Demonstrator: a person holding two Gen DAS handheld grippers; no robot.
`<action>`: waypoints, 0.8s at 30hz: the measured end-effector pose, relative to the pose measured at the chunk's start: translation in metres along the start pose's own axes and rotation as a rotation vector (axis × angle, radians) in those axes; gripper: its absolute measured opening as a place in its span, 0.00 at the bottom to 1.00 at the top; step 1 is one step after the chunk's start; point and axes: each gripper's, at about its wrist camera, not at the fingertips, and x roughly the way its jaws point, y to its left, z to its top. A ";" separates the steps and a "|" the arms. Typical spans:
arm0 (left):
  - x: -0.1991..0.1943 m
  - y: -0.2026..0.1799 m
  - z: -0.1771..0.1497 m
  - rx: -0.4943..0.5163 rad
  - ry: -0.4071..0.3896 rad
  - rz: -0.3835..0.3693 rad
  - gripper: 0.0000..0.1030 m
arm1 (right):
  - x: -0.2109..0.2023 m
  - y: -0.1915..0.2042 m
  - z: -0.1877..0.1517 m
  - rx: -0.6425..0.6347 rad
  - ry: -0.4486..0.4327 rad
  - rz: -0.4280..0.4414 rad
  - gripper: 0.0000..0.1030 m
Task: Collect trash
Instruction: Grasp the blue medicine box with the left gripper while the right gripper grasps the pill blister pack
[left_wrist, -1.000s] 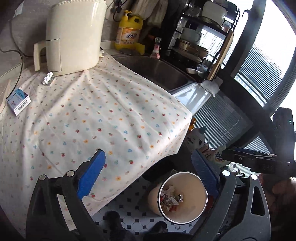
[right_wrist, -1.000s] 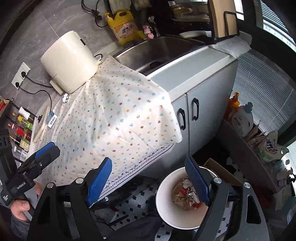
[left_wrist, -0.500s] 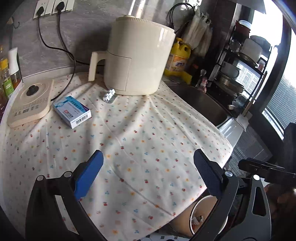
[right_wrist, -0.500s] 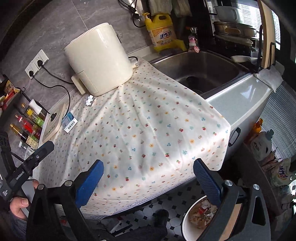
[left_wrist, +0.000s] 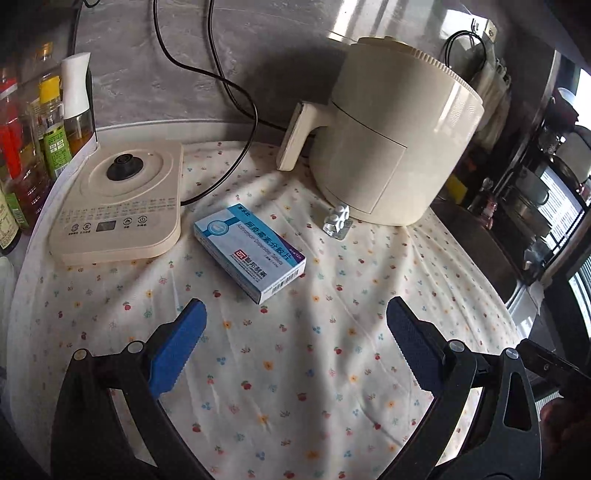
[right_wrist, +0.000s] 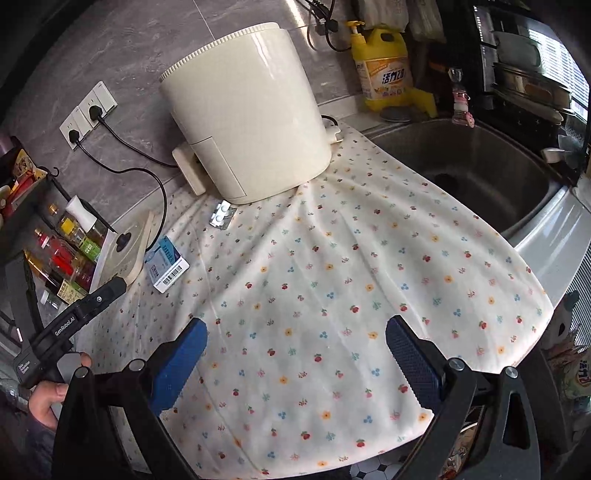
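1. Medicine box (left_wrist: 249, 252), blue and white, barcode on one end, lying flat on the flowered cloth (left_wrist: 332, 350) just beside the kettle base (left_wrist: 118, 206); ahead of the left gripper (left_wrist: 295, 341), clear of both jaws.
2. Blister pack (left_wrist: 337, 221) with white pills, resting on the cloth against the foot of the cream air fryer (left_wrist: 391, 144); well apart from either gripper.
3. Left gripper: angled down over the cloth, blue-padded jaws spread wide, nothing between them.
4. Right gripper (right_wrist: 295, 347): angled down over the near half of the cloth, jaws just opened to their widest, nothing between them; box (right_wrist: 166, 264) and blister pack (right_wrist: 221, 217) far ahead and to its left.
5. Left hand (right_wrist: 55, 391) wrapped around the handle of its gripper, seen at the lower left of the right wrist view.
6. Counter (right_wrist: 546, 236): white edge showing beyond the cloth, which drapes over the front; steel sink (right_wrist: 461, 162) to the right of the fryer, yellow detergent bottle (right_wrist: 384, 74) behind it.
7. Grey wall with sockets (right_wrist: 88, 114) and black cords; bottles (left_wrist: 33, 140) lined up at the left end; tiled floor visible below the cloth's hem.
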 end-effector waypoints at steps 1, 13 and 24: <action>0.005 0.002 0.004 -0.004 0.004 0.002 0.94 | 0.006 0.005 0.004 -0.003 0.004 0.002 0.92; 0.079 0.019 0.034 -0.129 0.082 0.064 0.94 | 0.060 0.033 0.047 -0.039 0.032 -0.039 0.92; 0.125 0.024 0.045 -0.154 0.144 0.213 0.94 | 0.107 0.046 0.069 -0.056 0.100 -0.053 0.92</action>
